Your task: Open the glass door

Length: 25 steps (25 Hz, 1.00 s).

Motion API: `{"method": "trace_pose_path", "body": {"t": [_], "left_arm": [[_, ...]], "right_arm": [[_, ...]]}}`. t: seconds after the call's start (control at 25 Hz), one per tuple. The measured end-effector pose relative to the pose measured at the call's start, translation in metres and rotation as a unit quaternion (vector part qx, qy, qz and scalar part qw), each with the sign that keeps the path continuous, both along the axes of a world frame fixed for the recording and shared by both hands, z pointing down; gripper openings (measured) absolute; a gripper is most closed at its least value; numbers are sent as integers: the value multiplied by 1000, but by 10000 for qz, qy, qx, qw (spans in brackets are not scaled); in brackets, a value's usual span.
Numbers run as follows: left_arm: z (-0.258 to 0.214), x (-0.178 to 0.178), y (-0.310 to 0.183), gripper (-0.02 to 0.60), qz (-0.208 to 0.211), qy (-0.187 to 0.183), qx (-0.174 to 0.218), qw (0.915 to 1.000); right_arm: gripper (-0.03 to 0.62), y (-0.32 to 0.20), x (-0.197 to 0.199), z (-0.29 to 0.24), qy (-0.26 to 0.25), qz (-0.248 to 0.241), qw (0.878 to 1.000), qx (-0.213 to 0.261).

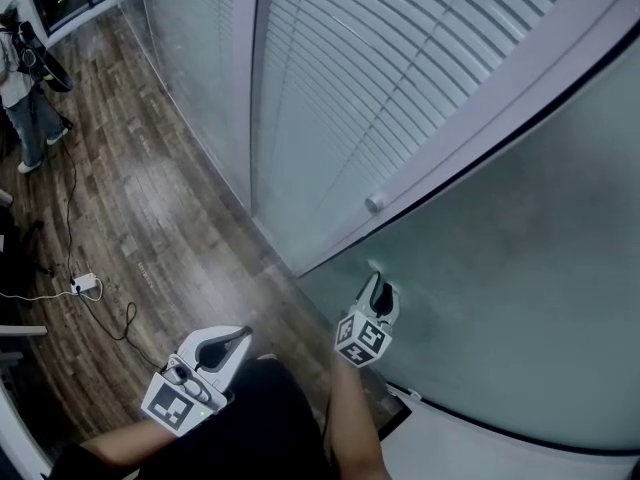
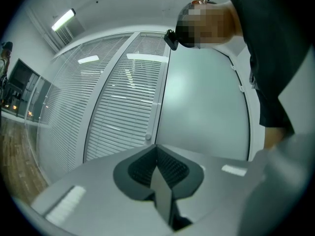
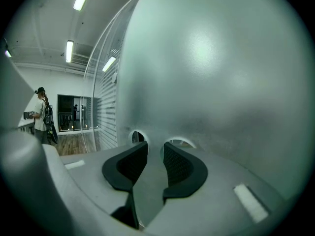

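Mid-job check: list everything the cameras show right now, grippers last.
frosted glass door: one, grey-green, right
blinds: white slats behind glass panels, top centre
round knob: one, silver, on the white frame
wood floor: brown, left
cable: one, dark, on the floor, far left
plug block: one, white, on the cable
bystander: one, top left corner
left gripper: grey, jaws together, empty
right gripper: grey, jaws apart, empty, close to the door

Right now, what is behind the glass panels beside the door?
White slatted blinds, closed, hang behind the glass panels. Whatever lies beyond the blinds is covered, and the frosted door shows nothing through it.
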<state>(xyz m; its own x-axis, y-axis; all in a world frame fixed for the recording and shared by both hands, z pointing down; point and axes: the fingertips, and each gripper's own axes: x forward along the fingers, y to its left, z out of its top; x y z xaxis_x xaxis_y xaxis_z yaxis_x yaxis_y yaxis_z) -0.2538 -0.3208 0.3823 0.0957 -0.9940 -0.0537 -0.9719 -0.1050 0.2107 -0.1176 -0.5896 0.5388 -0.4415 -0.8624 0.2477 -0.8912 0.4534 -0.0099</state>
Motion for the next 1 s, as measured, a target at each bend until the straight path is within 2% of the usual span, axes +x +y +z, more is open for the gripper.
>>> {"method": "trace_pose_path", "body": {"t": [0.56, 1.0], "left_arm": [[8, -23, 22, 0, 30, 63, 145, 9999], [9, -33, 45, 0, 449, 147, 244, 9986]], "right_arm": [[103, 25, 2, 13, -7, 21, 10000, -81], [103, 66, 3, 14, -84, 240, 9997, -42]]}}
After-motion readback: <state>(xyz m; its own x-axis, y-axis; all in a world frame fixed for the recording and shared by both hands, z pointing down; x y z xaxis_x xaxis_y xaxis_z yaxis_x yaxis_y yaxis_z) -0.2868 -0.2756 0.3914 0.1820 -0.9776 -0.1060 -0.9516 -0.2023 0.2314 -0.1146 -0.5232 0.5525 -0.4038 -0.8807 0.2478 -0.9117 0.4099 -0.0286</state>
